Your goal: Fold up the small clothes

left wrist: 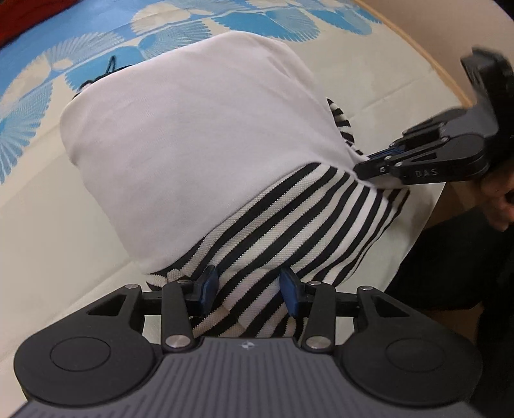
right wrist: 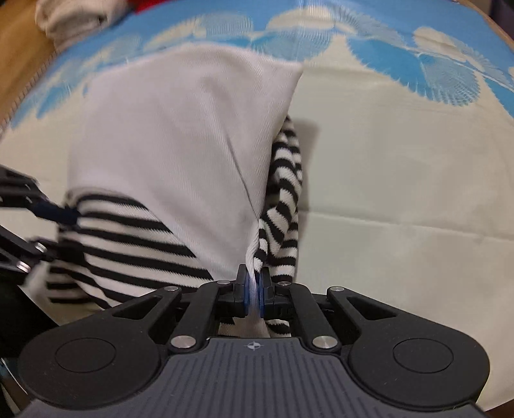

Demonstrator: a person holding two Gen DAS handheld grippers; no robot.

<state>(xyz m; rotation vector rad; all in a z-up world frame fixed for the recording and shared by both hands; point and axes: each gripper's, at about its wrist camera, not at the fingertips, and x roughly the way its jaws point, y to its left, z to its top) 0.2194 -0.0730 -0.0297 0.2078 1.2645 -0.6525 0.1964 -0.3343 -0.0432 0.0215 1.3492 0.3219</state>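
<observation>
A small garment, white (left wrist: 199, 128) on one side with a black-and-white striped part (left wrist: 289, 225), lies on a cream and blue patterned cloth. My left gripper (left wrist: 249, 289) is open, its blue pads either side of the striped hem, which passes between them. My right gripper (right wrist: 253, 286) is shut on the white edge of the garment (right wrist: 180, 144), beside a bunched striped sleeve (right wrist: 282, 199). The right gripper also shows in the left wrist view (left wrist: 369, 164), pinching the garment's right side. The left gripper's fingertips (right wrist: 61, 213) show at the left edge of the right wrist view.
The cream and blue cloth (right wrist: 401, 180) covers the table. Folded pale clothes (right wrist: 74, 16) and something red lie at the far left corner. The wooden table edge (right wrist: 19, 58) shows at the left. A hand (left wrist: 498, 199) holds the right gripper.
</observation>
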